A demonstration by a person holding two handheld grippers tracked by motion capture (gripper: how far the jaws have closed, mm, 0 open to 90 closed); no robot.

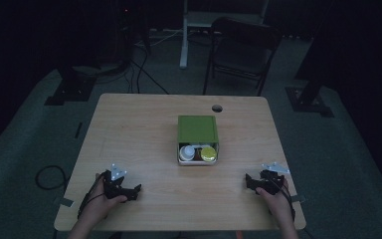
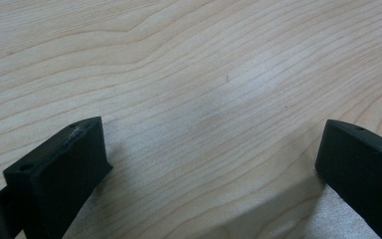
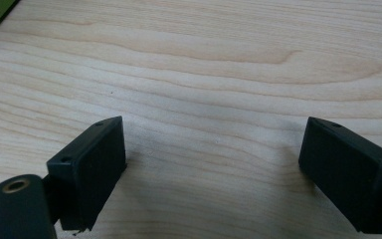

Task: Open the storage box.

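green box (image 1: 197,130) ahead of me, mid-surface (image 1: 129,129), long axis running away | left gripper (image 1: 129,191), right gripper (image 1: 252,181) about equally near | both jaws apart, empty

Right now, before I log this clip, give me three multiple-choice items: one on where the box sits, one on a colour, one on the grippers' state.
1. Where is the green box?
A. middle of the table
B. at its left edge
C. on the floor

2. What colour is the round lid at the right of the box's open end?
A. red
B. yellow
C. blue

3. How do the left gripper and right gripper stand?
A. both clamped on the box
B. one holding a jar
C. both open, holding nothing

Answers: 1 A, the high view shows it centred; 2 B, it shows yellow there; 3 C, bare wood lies between each pair of jaws.
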